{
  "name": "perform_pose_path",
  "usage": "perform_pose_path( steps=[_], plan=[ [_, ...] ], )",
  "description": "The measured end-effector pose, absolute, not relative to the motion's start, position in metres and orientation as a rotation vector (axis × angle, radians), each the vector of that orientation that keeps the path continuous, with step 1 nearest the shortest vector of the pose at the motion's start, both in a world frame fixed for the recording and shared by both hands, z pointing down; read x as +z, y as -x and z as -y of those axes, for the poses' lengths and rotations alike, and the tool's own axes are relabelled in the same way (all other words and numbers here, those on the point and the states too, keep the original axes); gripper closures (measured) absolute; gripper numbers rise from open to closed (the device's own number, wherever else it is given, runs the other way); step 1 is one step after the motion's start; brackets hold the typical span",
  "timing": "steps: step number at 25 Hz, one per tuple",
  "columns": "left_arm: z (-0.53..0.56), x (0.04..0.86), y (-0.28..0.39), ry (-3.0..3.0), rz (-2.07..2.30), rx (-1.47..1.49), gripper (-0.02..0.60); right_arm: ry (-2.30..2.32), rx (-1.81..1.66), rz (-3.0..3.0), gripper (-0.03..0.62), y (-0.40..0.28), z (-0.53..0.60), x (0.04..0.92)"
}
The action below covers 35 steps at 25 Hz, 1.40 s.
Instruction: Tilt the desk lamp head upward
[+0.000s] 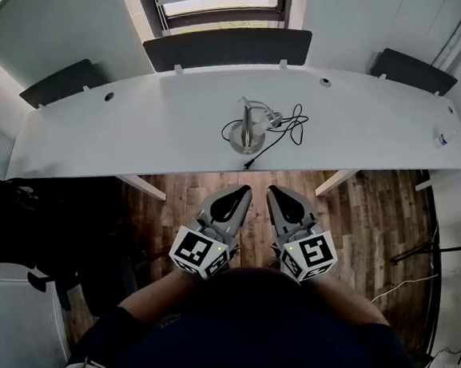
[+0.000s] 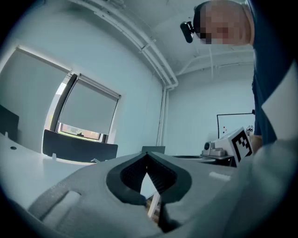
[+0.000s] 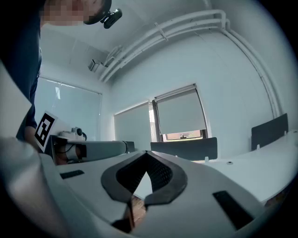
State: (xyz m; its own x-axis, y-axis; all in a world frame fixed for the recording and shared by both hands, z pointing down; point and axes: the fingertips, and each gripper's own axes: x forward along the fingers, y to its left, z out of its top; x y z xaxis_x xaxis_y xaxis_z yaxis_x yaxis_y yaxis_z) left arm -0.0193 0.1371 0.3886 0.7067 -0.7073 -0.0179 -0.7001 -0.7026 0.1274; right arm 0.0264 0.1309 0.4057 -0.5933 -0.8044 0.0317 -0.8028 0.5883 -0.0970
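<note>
A small desk lamp (image 1: 246,132) stands mid-desk in the head view, with a round metal base, a thin stem and a slim head lying low over it. Its black cable (image 1: 288,126) coils to the right on the white desk (image 1: 130,132). My left gripper (image 1: 242,192) and right gripper (image 1: 274,191) hover side by side over the wooden floor, short of the desk's near edge, both shut and empty. The left gripper view shows its jaws (image 2: 147,161) closed tip to tip; the right gripper view shows the same (image 3: 145,154). The lamp is in neither gripper view.
Dark divider panels (image 1: 226,47) line the desk's far edge, with a window behind. A black chair (image 1: 10,226) sits at the left. Desk legs (image 1: 144,187) slant down on either side of my grippers. A small bottle (image 1: 444,137) is at the desk's right end.
</note>
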Motion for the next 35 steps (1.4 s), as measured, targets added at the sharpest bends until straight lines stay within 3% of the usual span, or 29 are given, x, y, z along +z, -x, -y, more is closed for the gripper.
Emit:
perform_pose_path(
  steps=[27, 35],
  plan=[
    [-0.108, 0.403, -0.015, -2.713, 1.363, -0.064, 0.575, 1.278, -0.236, -2.788, 0.583, -0.077, -0.098, 0.419],
    [-0.055, 0.420, -0.007, -2.691, 1.359, -0.056, 0.575, 1.306, -0.230, -2.826, 0.583, -0.073, -0.052, 0.430]
  ],
)
